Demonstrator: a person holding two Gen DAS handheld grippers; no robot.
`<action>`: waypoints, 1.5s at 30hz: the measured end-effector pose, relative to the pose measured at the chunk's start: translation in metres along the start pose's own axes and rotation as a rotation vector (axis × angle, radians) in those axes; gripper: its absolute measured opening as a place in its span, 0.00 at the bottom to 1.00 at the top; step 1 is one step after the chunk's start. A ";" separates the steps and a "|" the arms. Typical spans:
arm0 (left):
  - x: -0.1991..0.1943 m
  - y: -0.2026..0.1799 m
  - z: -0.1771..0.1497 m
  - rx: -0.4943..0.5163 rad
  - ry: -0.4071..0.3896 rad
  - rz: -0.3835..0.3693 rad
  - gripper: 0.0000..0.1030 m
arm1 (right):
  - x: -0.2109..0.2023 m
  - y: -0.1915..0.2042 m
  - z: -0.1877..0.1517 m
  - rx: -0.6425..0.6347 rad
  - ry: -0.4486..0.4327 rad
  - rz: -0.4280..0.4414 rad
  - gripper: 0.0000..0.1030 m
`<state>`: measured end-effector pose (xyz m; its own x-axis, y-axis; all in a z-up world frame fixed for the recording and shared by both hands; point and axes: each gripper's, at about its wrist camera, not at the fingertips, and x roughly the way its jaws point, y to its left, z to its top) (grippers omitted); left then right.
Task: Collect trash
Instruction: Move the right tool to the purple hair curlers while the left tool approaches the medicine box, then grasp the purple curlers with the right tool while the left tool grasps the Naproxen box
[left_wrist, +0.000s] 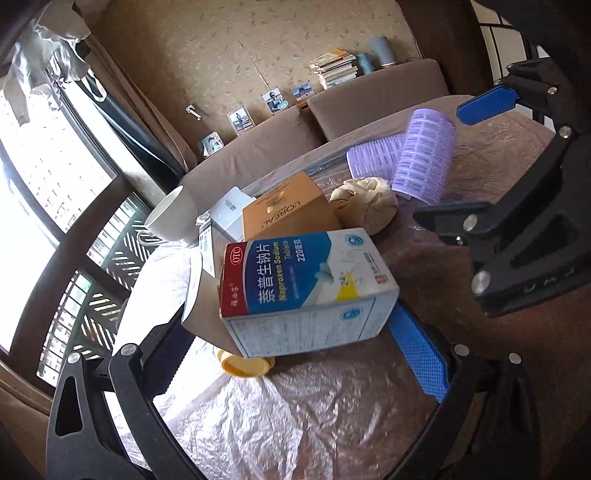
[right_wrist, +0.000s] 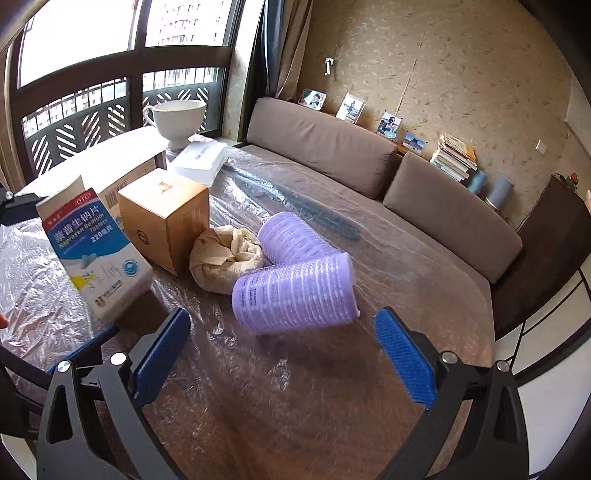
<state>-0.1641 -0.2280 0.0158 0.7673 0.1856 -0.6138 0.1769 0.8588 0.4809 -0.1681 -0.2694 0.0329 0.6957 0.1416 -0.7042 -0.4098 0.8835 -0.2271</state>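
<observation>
A: Item one, left gripper (left_wrist: 288, 325)?

B: Closed on the box (left_wrist: 310, 280), a tablet carton. One blue pad presses its short end. The far finger is hidden behind it, so I judge the grip from the tilt: in the right wrist view the box leans with no prop. A paper cup (left_wrist: 203, 299) sits against its other side, and I cannot tell whether that is pinched too. A yellow cap (left_wrist: 243, 365) lies on the counter (right_wrist: 295, 406) just below.

A: Item two, right gripper (right_wrist: 282, 321)?

B: Spread wide and holding nothing. It is low over the counter, lined up on the near roller (right_wrist: 295, 291), which lies on its side between the fingers' line and just ahead. That looks like the set-up for a pinch across its barrel.

A: Remaining stock?

B: A second roller (right_wrist: 288, 236) touches the first. A wad (right_wrist: 221, 262) of paper sits against both. A brown carton (right_wrist: 166, 214) stands upright beside the wad. All of these sit mid-counter.

A: Toward the window edge?

B: A white case (right_wrist: 201, 158) and a mug (right_wrist: 177, 118), probably not trash.

A: Handling note?

B: The roller is round and light and may roll on the plastic film.
</observation>
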 end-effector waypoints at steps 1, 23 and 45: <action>0.002 -0.001 0.001 0.005 0.001 0.007 0.99 | 0.003 0.001 0.001 -0.005 0.002 -0.005 0.96; 0.008 0.001 0.008 -0.028 0.027 -0.222 0.88 | 0.006 -0.009 -0.004 0.098 0.022 0.033 0.72; -0.020 0.019 0.007 -0.161 0.017 -0.471 0.84 | -0.036 -0.037 -0.045 0.407 0.047 0.315 0.72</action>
<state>-0.1716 -0.2183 0.0416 0.6166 -0.2342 -0.7516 0.4040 0.9136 0.0468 -0.2045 -0.3273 0.0362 0.5441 0.4169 -0.7281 -0.3262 0.9047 0.2742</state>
